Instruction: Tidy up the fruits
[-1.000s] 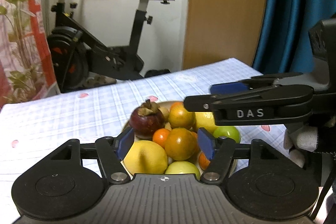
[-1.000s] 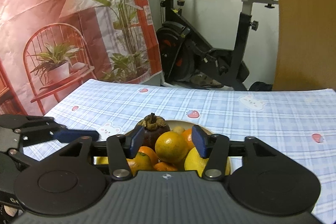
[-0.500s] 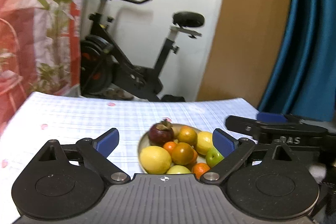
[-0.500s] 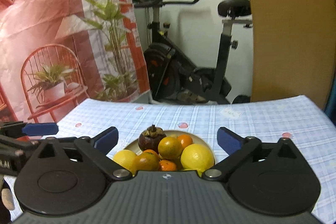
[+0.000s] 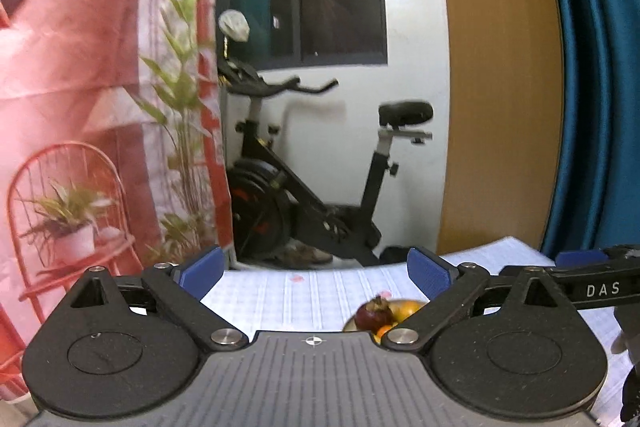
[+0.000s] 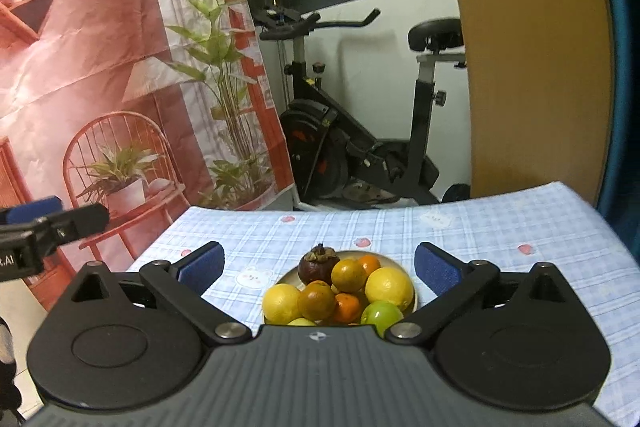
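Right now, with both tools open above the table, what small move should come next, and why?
Probably none toward the fruit: draw both tools a little further back. The plate already holds the whole pile, mangosteen, lemons and oranges, and no loose fruit shows on the tablecloth. The right tool and left tool both stand wide with nothing between their pads, so there seems nothing left to place.

text: "DAS" | on: right gripper (image 5: 592, 263) arm | other lettering: perhaps ".AI", cut off
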`<state>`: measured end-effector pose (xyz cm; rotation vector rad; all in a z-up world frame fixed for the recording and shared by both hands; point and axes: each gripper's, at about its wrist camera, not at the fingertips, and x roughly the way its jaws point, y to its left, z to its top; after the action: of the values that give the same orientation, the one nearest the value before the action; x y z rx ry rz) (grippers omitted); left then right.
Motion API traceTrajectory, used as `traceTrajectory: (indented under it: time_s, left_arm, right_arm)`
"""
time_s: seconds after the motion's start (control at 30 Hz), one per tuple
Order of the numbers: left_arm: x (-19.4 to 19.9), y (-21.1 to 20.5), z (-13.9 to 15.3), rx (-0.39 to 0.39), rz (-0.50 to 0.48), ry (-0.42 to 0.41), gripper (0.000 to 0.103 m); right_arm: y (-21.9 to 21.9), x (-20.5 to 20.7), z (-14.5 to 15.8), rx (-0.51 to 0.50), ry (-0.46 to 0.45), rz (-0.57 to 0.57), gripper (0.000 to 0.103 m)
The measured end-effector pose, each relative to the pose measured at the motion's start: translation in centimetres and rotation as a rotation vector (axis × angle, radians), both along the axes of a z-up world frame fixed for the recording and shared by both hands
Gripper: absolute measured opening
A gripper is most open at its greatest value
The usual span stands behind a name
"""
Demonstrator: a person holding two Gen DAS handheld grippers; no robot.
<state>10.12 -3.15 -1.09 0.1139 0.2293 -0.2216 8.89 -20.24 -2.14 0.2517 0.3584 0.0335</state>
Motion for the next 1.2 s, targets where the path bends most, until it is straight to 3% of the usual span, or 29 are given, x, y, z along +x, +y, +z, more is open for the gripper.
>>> traceTrajectory:
  time_s: [0.43, 1.2]
  left_arm:
    - [-4.4, 1.1, 4.0, -0.031, 0.05, -0.028, 0.1]
    - [-4.7, 1.4, 3.9, -0.041, 0.053, -0.004, 0.103]
  right_arm:
    - [1.0, -5.2, 4.1, -0.064, -0.036, -0.049, 0.103]
    - [1.2, -6.2, 4.8, -0.078, -0.053, -0.045, 0.103]
